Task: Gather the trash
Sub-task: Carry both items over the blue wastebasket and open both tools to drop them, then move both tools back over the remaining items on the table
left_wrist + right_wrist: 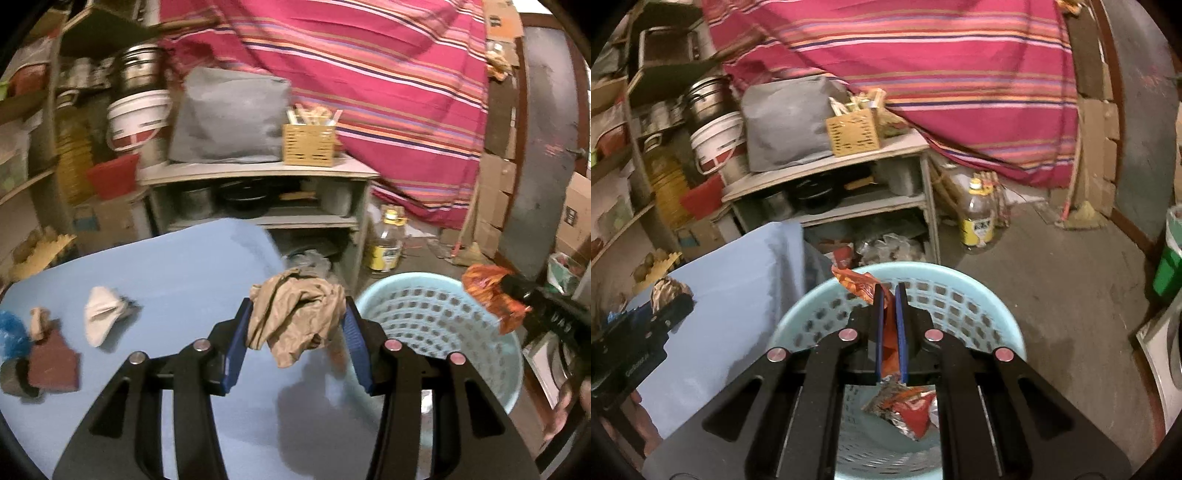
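Note:
My left gripper point(295, 314) is shut on a crumpled brown paper bag point(295, 317), held above the right edge of the blue table point(166, 277), beside the light blue perforated basket point(424, 314). My right gripper point(890, 291) is shut on an orange snack wrapper point(857, 282), held over the basket point(960, 295); that wrapper also shows in the left wrist view point(487, 291). A red and silver wrapper point(905, 406) lies inside the basket. On the table lie a white crumpled paper point(101, 314), a maroon piece point(53, 362), a small tan scrap point(38, 321) and a blue piece point(13, 332).
A grey shelf unit point(258, 173) with a grey bag point(229, 114) and a wicker box point(308, 144) stands behind the table. A plastic bottle point(977, 218) stands on the floor. A striped red cloth point(923, 74) hangs behind. Cardboard boxes point(495, 192) stand at right.

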A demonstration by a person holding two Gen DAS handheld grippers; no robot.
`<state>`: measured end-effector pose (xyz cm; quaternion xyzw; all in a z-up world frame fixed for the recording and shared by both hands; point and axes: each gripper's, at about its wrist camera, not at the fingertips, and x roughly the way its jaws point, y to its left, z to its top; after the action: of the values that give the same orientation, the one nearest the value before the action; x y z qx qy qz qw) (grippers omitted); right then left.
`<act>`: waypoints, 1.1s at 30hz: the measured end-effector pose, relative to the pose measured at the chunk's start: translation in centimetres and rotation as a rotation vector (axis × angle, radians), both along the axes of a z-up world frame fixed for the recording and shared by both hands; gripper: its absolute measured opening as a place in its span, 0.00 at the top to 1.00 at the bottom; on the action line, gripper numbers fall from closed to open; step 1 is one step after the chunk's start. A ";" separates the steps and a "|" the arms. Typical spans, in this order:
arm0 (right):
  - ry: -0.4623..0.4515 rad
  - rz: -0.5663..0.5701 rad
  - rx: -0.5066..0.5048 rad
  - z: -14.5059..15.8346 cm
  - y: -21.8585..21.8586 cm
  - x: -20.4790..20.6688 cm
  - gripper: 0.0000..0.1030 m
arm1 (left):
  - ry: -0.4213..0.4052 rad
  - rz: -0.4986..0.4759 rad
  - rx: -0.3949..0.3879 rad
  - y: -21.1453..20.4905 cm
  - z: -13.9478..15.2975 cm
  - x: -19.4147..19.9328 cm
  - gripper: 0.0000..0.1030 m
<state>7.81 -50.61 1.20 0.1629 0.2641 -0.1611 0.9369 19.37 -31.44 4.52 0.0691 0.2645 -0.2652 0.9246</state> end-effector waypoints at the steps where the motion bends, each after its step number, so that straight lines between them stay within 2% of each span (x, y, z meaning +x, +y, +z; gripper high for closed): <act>1: 0.002 -0.007 0.005 -0.2 -0.5 -0.1 0.93 | -0.001 -0.013 0.004 -1.0 -0.1 -0.2 0.53; 6: 0.007 -0.028 0.027 -0.8 -2.0 -0.6 0.93 | 0.025 -0.073 0.002 -5.5 -0.7 -0.5 0.53; 13: 0.027 -0.038 0.051 -1.5 -3.0 -0.4 0.93 | 0.050 -0.106 0.012 -8.5 -1.6 -0.1 0.50; 17: 0.036 -0.044 0.070 -2.0 -3.5 -0.4 0.93 | 0.063 -0.116 0.011 -9.1 -1.5 -0.2 0.36; 22: 0.030 -0.031 0.071 -2.0 -3.3 -0.1 0.93 | 0.019 -0.106 0.007 -8.7 -0.5 -0.8 0.21; 24: 0.030 -0.013 0.072 -1.9 -3.0 0.2 0.88 | 0.018 -0.090 -0.005 -7.8 -0.1 -0.6 0.16; 25: 0.034 -0.014 0.068 -1.9 -2.9 0.3 0.79 | 0.019 -0.080 -0.010 -7.4 0.0 -0.4 0.16; 26: 0.036 -0.015 0.062 -1.9 -2.7 0.5 0.64 | 0.018 -0.069 -0.015 -6.9 0.2 -0.2 0.15; 28: 0.042 -0.018 0.056 -1.9 -2.4 0.7 0.50 | 0.013 -0.048 -0.021 -5.7 0.6 0.2 0.14; 30: 0.047 -0.020 0.050 -1.9 -2.2 1.0 0.46 | 0.014 -0.032 -0.025 -4.7 0.9 0.5 0.14; 33: 0.047 -0.036 0.038 -1.7 -1.9 1.1 0.33 | 0.012 -0.005 -0.031 -2.7 1.1 1.0 0.12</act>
<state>8.90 -52.48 -0.49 0.1812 0.2863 -0.1765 0.9241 20.35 -34.14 5.66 0.0540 0.2658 -0.2720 0.9233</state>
